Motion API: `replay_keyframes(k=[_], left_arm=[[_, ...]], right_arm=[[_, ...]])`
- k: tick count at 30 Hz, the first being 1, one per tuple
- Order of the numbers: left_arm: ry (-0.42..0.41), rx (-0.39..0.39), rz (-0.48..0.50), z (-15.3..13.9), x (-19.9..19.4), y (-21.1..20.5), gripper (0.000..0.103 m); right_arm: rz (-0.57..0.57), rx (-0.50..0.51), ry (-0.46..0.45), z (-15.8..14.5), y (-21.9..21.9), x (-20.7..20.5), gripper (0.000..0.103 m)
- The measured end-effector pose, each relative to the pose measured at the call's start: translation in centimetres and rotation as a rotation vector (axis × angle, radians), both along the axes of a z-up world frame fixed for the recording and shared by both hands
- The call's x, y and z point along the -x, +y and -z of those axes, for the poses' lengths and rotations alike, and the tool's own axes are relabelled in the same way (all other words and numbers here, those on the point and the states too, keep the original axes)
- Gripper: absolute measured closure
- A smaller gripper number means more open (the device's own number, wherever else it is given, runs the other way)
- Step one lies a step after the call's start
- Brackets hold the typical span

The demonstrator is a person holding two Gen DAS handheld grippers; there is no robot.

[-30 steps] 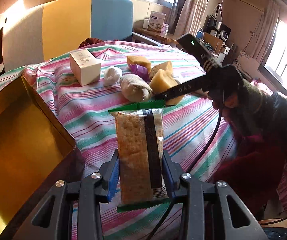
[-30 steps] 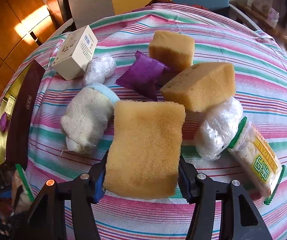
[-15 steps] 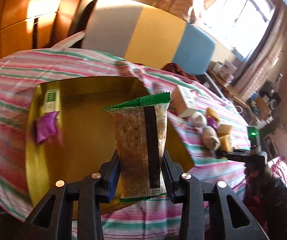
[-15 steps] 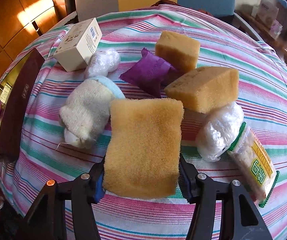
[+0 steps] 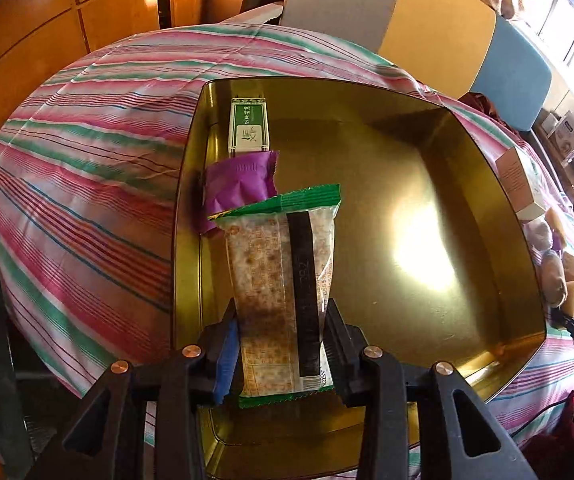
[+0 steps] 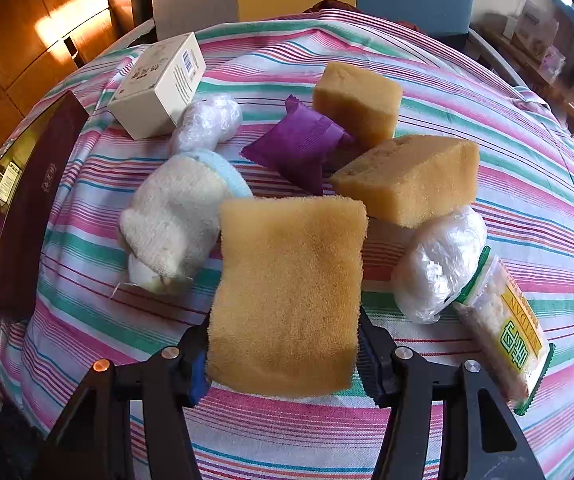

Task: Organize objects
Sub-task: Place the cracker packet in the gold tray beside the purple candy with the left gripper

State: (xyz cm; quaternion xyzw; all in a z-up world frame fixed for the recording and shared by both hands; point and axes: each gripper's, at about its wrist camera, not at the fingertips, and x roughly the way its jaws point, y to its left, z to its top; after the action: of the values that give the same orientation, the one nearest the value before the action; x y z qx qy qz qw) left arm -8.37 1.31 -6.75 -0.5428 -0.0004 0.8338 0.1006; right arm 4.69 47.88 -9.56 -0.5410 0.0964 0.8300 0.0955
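Left tongs (image 5: 279, 344) clamp cracker packet (image 5: 283, 280); right tongs (image 6: 283, 356) clamp sponge (image 6: 287, 296)

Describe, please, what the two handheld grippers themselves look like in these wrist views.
Both the left gripper and the right gripper have matte black angular plastic fingers with triangular cut-outs and round metal screw heads. Each carries one blue pad and one black ribbed pad.

I see a glossy gold metal tray (image 5: 499, 216), mirror-bright. Cracker packet (image 5: 283, 280) is clear shiny plastic film; purple sachet (image 5: 239, 184) looks like ribbed matt foil. Sponge (image 6: 287, 292) is porous, rough foam. Striped bench cloth (image 6: 487, 92) is woven, matt, creased. Sock (image 6: 175, 216) is fuzzy terry. White box (image 6: 159, 84) is matt card.
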Motion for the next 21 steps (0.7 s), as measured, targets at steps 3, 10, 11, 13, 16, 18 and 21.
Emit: replay_keyframes(k=[3,10,11,13,16,18,21], left_arm=[[0.032,0.051,0.005,-0.1,-0.1,0.0,0.06],[0.1,0.102,0.003,-1.0,-1.1,0.5,0.058],[0.112,0.104,0.006,-1.3,-1.3,0.6,0.058],[0.148,0.123,0.02,-1.8,-1.8,1.2,0.058],[0.194,0.125,0.04,-2.6,-2.7,1.5,0.058],[0.214,0.121,0.051,-2.9,-3.1,1.6,0.058],[0.238,0.107,0.069,-3.5,-3.5,1.8,0.058]], right_arm=[[0.0,-0.003,-0.001,0.0,-0.1,0.0,0.044],[0.0,-0.007,-0.002,0.0,-0.1,0.0,0.044],[0.001,-0.005,-0.002,0.0,0.0,0.0,0.044],[0.009,0.009,0.0,0.0,0.2,0.1,0.044],[0.03,0.037,0.011,-0.1,0.7,0.0,0.043],[0.038,0.039,0.015,-0.2,0.9,-0.1,0.044],[0.024,0.006,0.016,-0.3,0.3,-0.2,0.05]])
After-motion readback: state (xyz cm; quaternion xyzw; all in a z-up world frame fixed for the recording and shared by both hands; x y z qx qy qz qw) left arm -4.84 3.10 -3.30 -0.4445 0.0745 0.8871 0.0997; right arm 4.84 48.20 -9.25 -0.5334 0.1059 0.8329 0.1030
